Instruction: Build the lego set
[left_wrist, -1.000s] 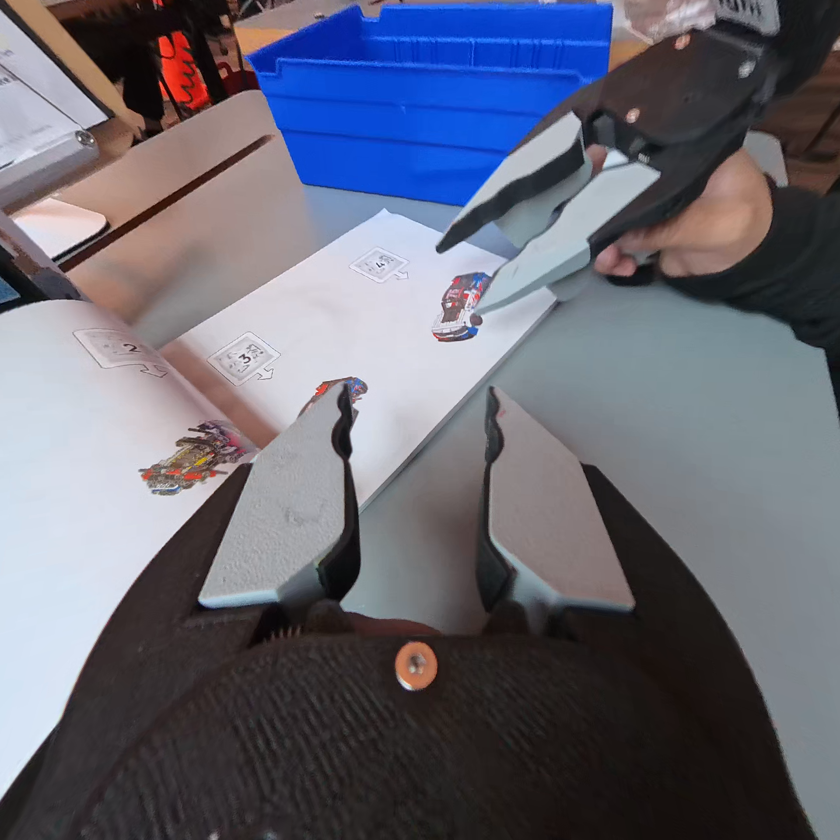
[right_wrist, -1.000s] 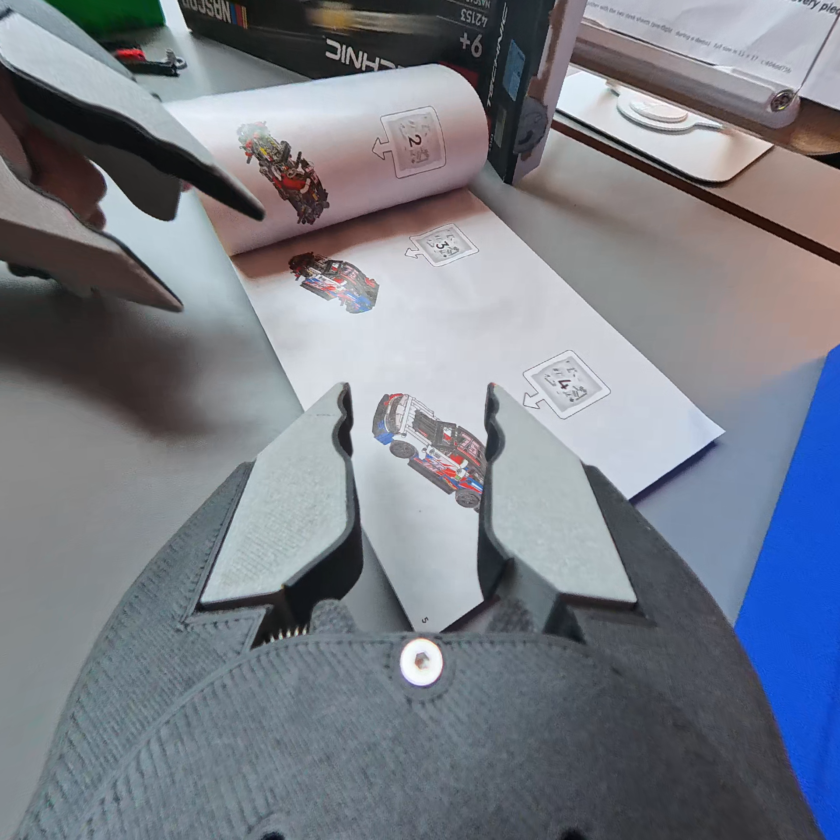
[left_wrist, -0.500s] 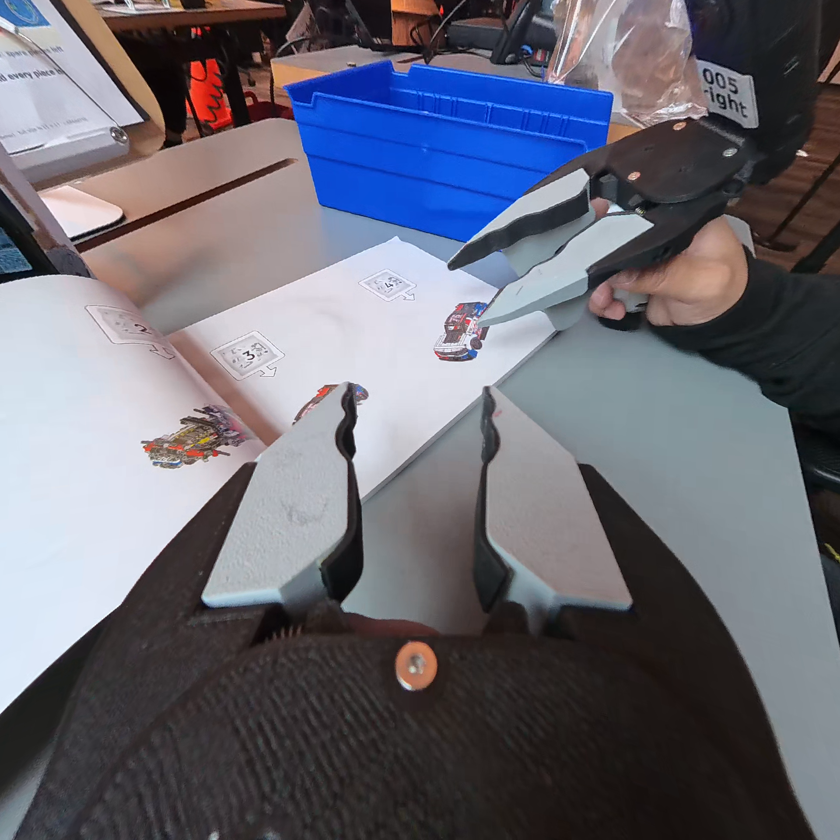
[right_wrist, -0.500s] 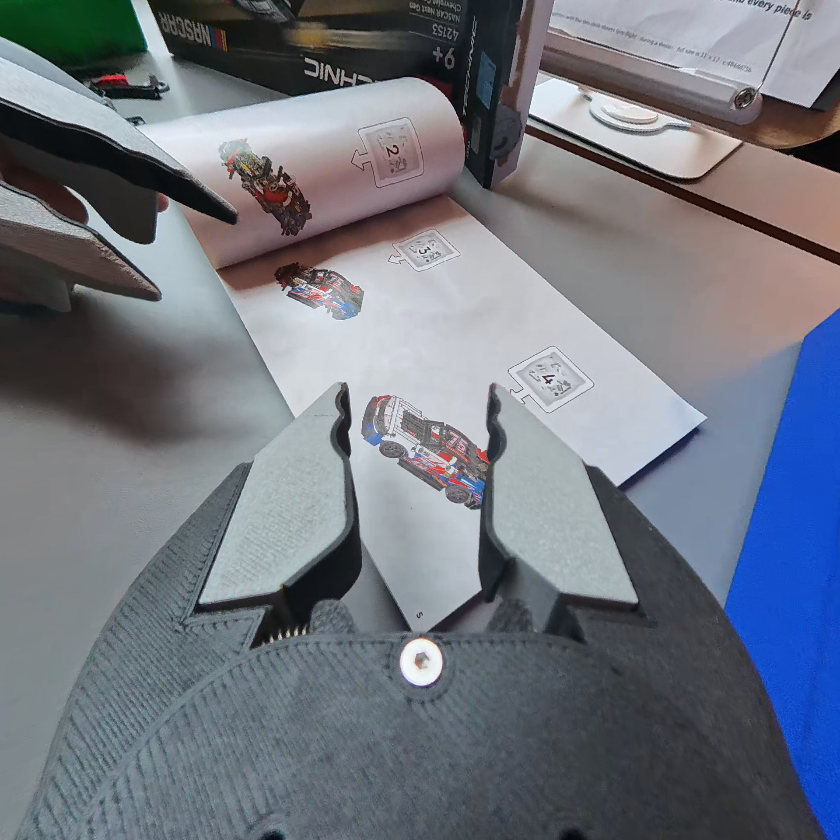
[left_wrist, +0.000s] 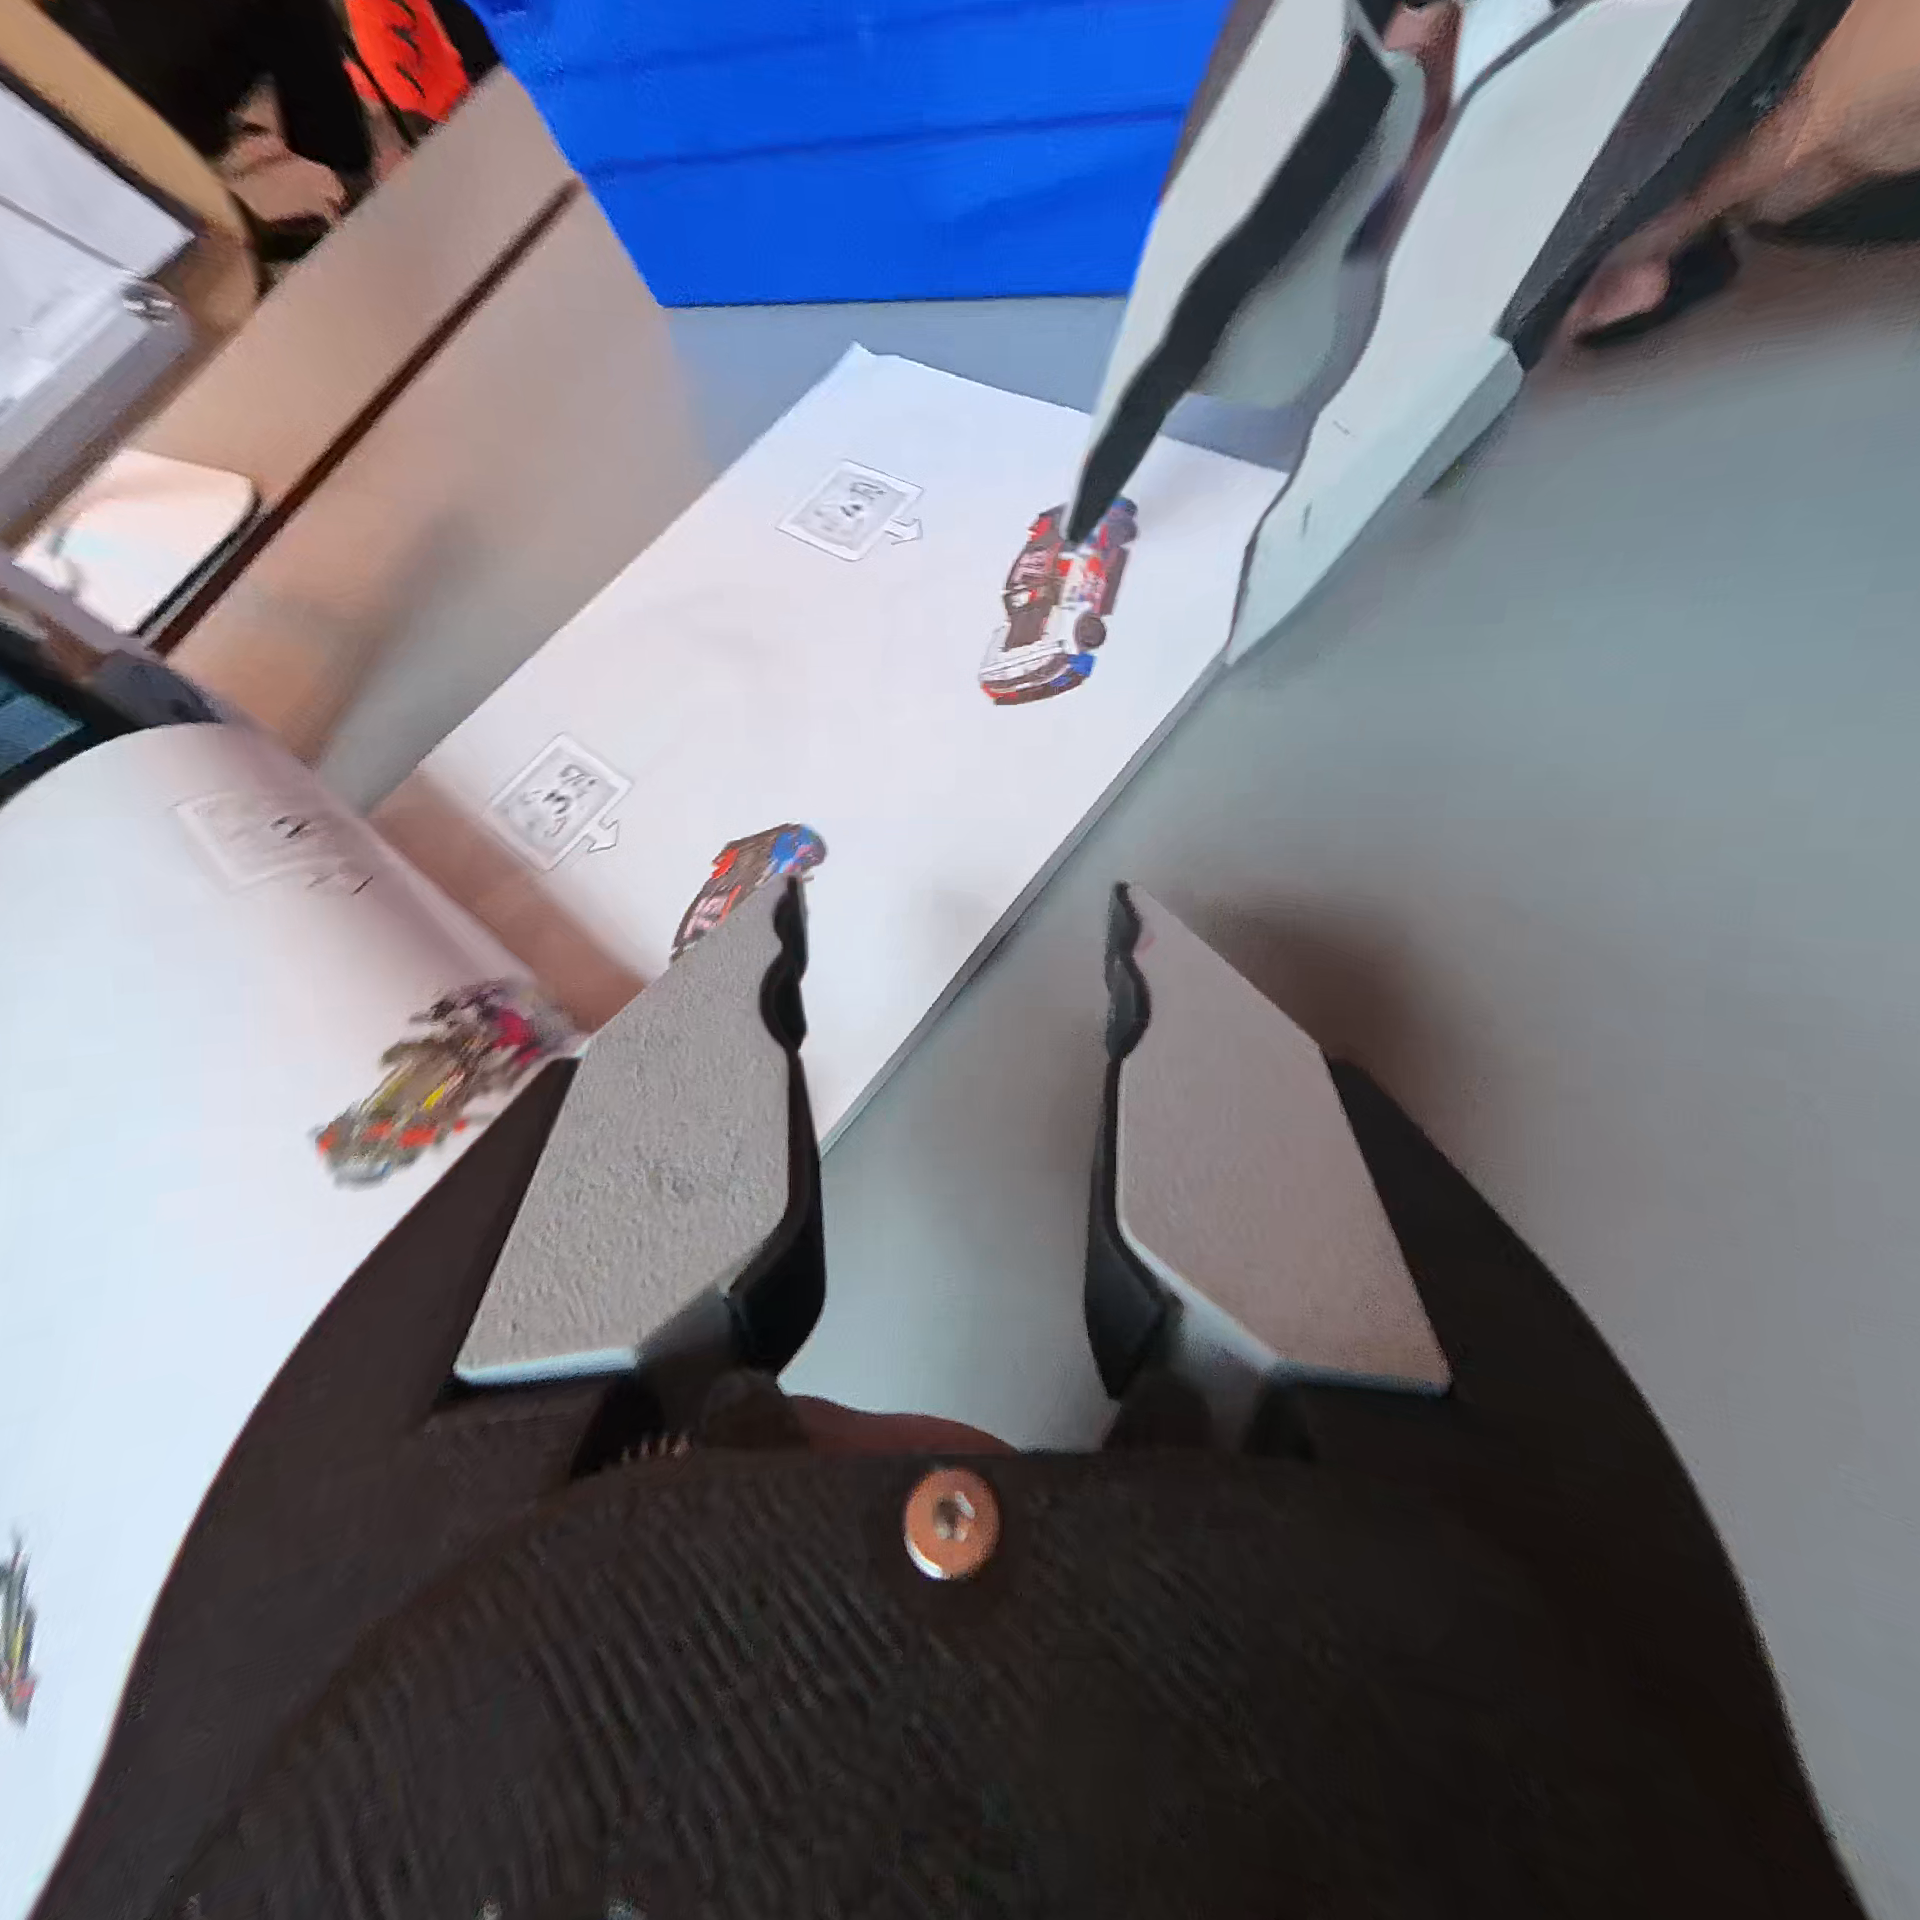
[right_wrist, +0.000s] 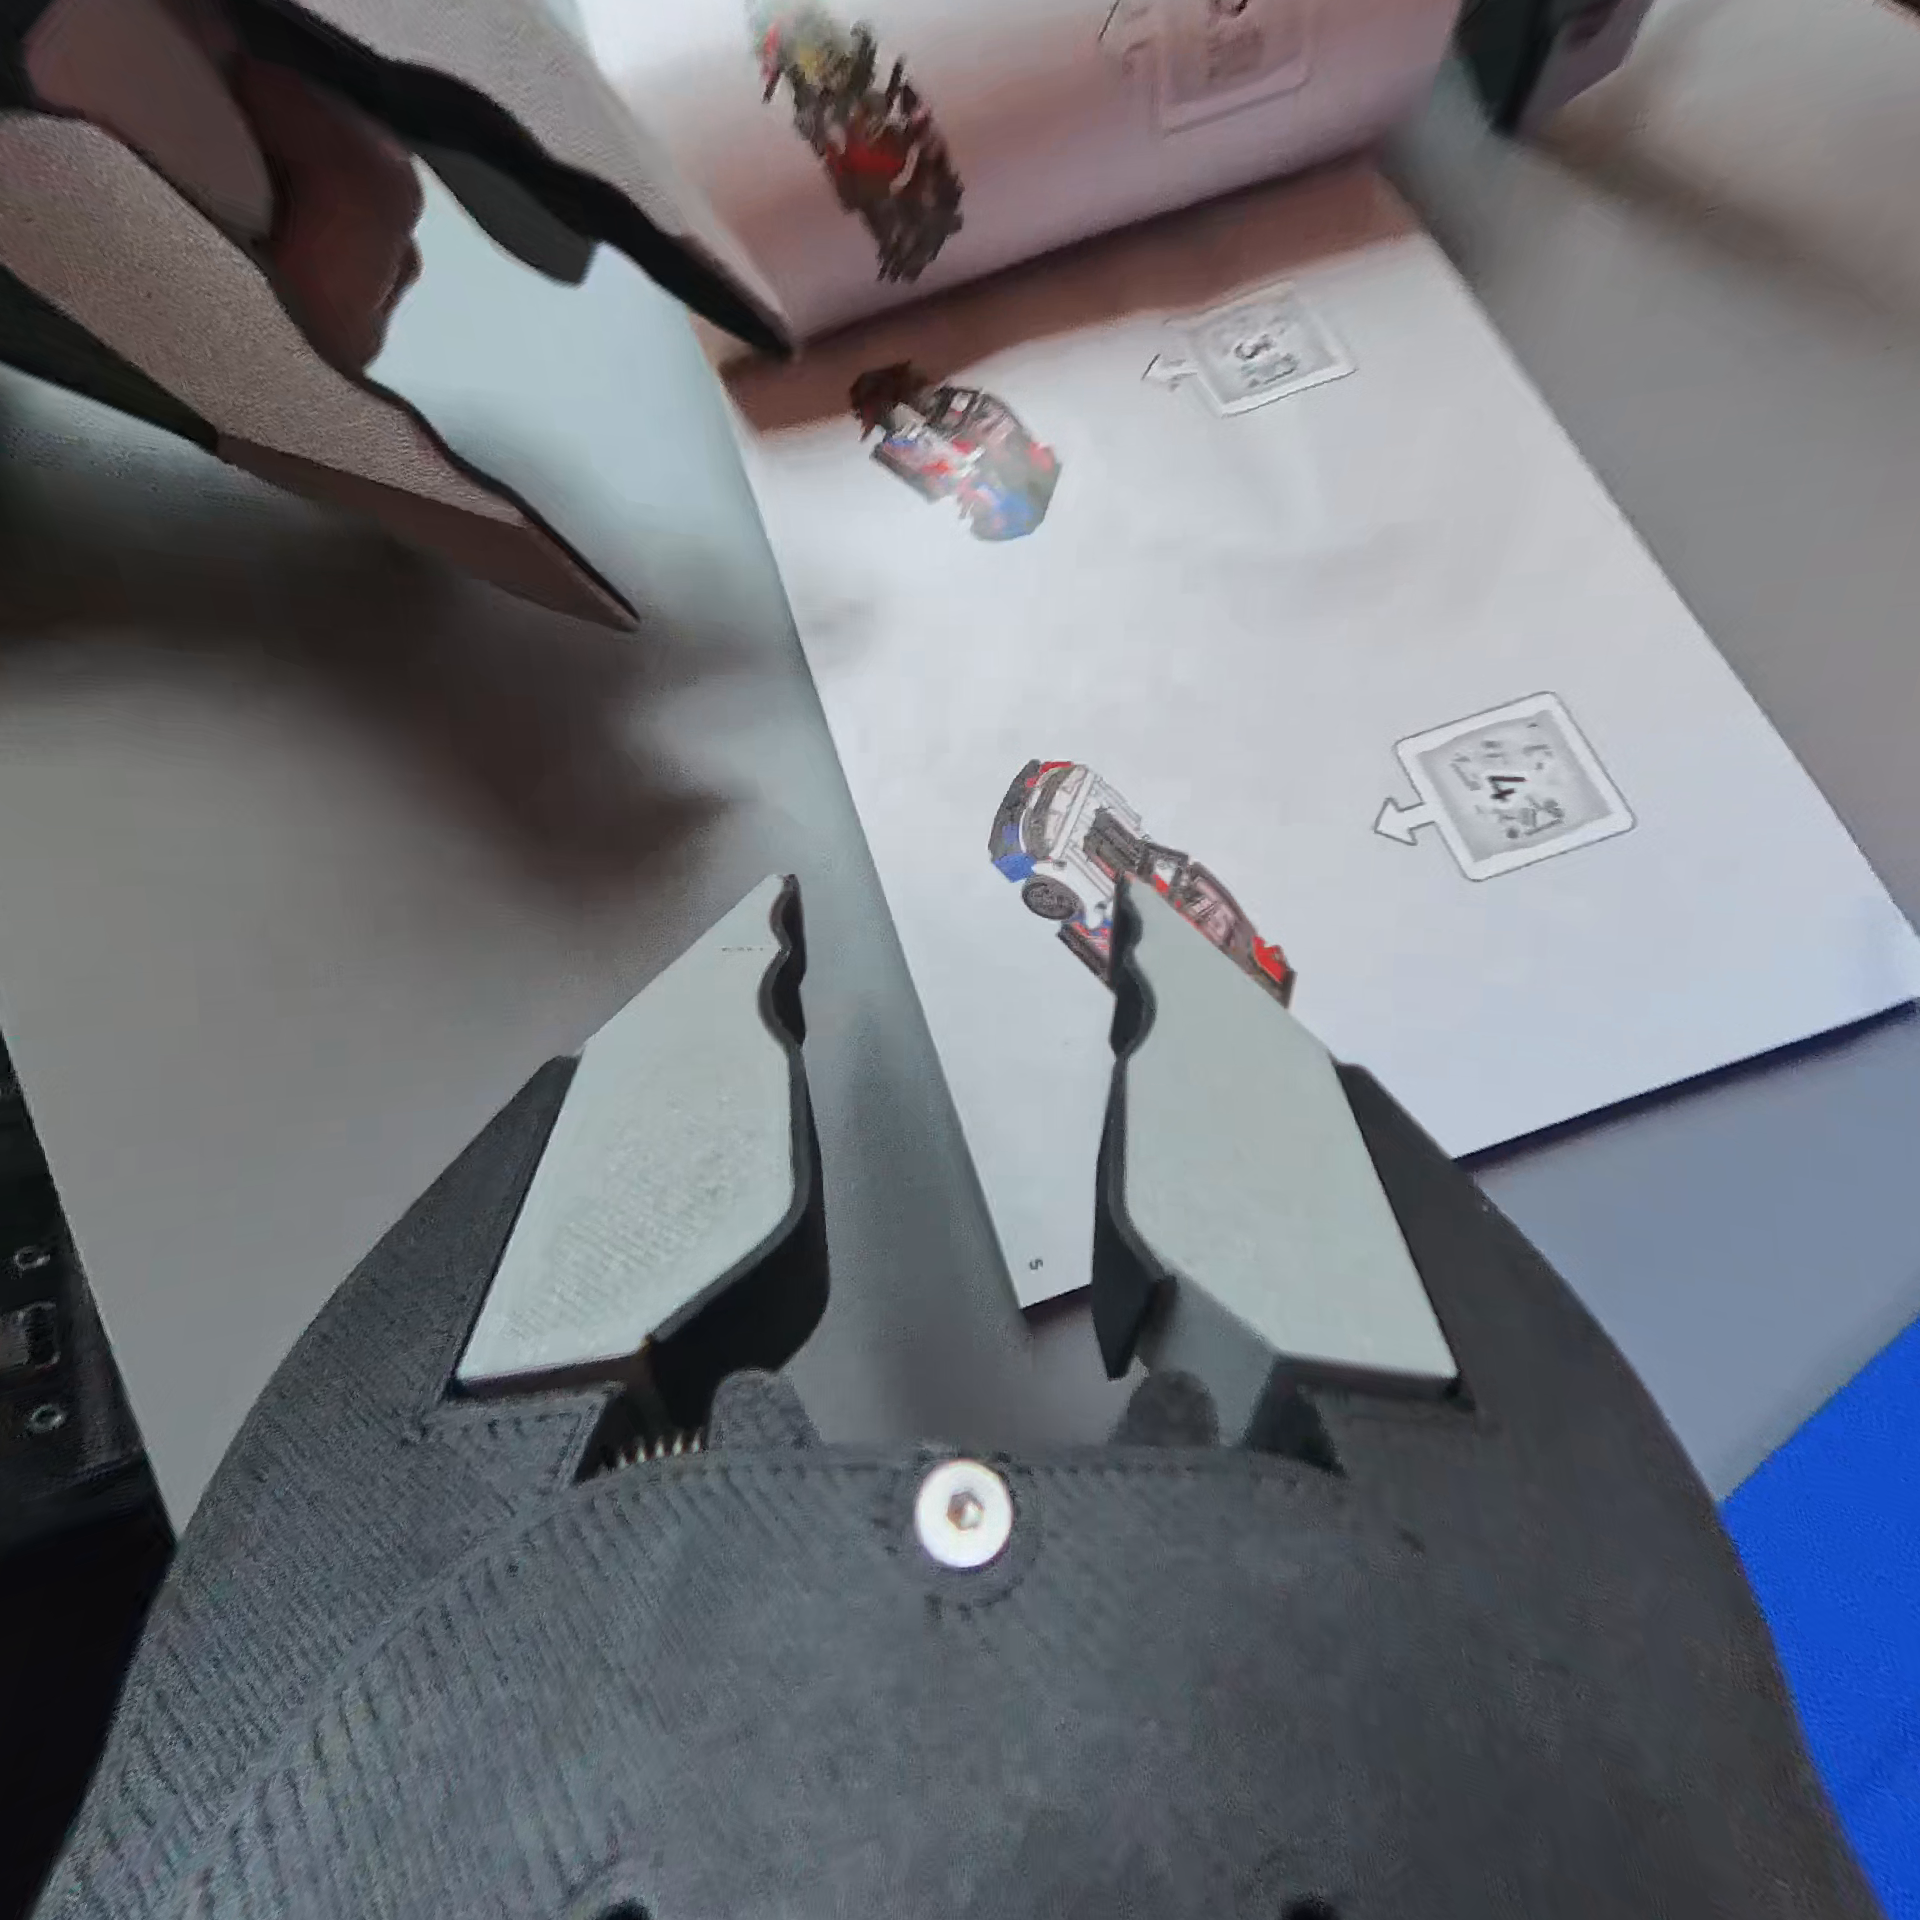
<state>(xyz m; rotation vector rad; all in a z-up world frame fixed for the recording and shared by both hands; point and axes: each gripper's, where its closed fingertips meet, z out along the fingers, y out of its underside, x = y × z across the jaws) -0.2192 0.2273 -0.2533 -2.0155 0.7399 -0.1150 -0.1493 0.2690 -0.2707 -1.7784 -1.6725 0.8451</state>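
Observation:
An open white instruction booklet (left_wrist: 790, 665) with small car pictures lies on the grey table (left_wrist: 1558, 935); it also shows in the right wrist view (right_wrist: 1299, 644). My left gripper (left_wrist: 956, 899) is open and empty, low over the booklet's near edge. My right gripper (right_wrist: 956, 894) is open and empty, straddling the same edge by the picture of a white car (right_wrist: 1091, 852). The right gripper also shows in the left wrist view (left_wrist: 1153, 582), the left one in the right wrist view (right_wrist: 696, 478). No loose bricks show.
A blue bin (left_wrist: 883, 156) stands behind the booklet; its corner shows in the right wrist view (right_wrist: 1860, 1610). The booklet's left page (left_wrist: 156, 987) curls upward. A clear sign stand (left_wrist: 73, 281) stands at far left. A dark box corner (right_wrist: 1538, 52) lies beyond the booklet.
Both grippers have dropped lower and closer to the booklet and to each other. The right gripper's fingers now point steeply down at the page edge. Both stay open.

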